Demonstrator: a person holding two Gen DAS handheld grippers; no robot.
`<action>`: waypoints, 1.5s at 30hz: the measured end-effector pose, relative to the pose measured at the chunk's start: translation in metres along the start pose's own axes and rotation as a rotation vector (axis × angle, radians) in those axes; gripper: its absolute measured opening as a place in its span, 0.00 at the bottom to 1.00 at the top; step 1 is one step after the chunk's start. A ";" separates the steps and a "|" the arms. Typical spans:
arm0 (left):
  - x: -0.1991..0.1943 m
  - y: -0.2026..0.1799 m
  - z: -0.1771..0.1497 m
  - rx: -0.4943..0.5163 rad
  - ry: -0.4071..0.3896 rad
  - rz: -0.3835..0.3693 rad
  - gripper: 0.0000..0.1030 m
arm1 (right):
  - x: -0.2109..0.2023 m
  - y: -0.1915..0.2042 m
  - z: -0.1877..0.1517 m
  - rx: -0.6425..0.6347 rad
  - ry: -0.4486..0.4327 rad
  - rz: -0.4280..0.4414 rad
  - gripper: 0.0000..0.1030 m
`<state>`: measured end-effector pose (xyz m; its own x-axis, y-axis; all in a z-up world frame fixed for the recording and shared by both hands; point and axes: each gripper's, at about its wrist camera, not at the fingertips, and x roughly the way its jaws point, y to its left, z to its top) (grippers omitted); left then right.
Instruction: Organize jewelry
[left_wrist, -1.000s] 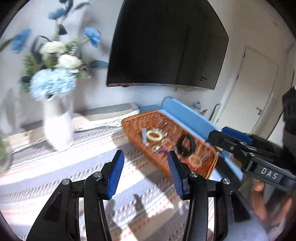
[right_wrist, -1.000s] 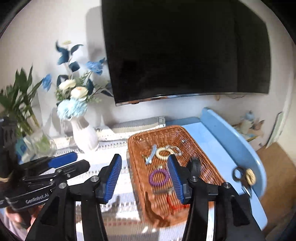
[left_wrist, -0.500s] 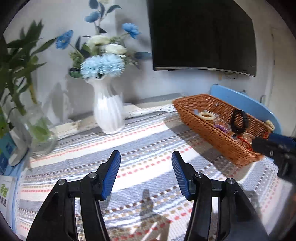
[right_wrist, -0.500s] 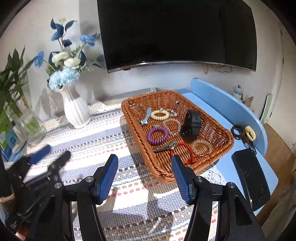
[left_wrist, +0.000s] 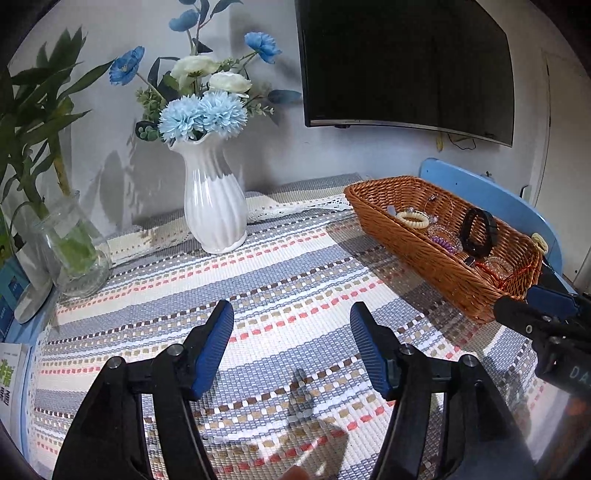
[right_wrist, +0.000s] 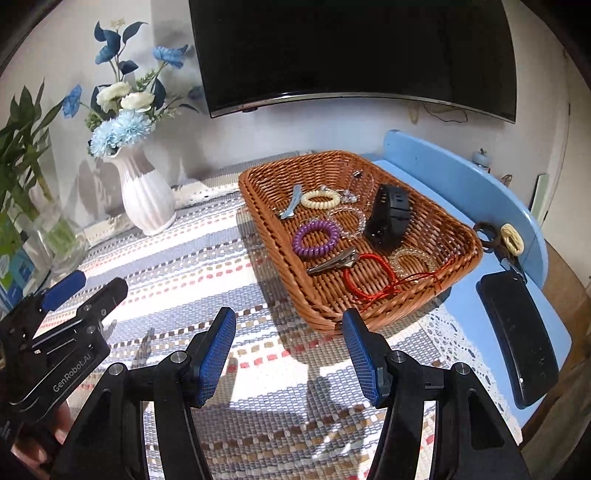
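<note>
Both our tools, left tool (left_wrist: 291, 343) and right tool (right_wrist: 288, 350), gape empty. The jewelry sits in the wicker basket (right_wrist: 458, 236) ahead-right: light, springy purple coil (right_wrist: 316, 239); we'd pinch its rim.

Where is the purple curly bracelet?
In the right wrist view, the purple curly bracelet lies inside the wicker basket, left of the black band and below the cream one.

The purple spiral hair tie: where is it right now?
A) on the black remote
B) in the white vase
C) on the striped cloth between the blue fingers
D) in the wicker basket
D: the purple spiral hair tie lies on the woven floor of the wicker basket, beside the black wristband.
</note>
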<state>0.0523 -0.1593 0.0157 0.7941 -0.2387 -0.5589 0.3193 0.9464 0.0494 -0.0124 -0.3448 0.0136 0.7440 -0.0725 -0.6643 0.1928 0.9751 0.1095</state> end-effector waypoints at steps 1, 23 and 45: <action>0.000 0.001 0.000 -0.004 0.002 -0.005 0.65 | -0.001 -0.001 0.000 0.001 -0.003 -0.002 0.60; 0.003 0.000 -0.001 0.000 0.019 -0.027 0.66 | -0.001 0.003 -0.002 0.001 0.007 0.016 0.60; 0.004 -0.003 -0.003 0.017 0.025 -0.027 0.66 | -0.004 0.007 -0.001 -0.020 0.000 0.027 0.61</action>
<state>0.0534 -0.1621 0.0112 0.7720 -0.2579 -0.5810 0.3487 0.9360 0.0479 -0.0148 -0.3380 0.0168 0.7488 -0.0458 -0.6612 0.1597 0.9807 0.1129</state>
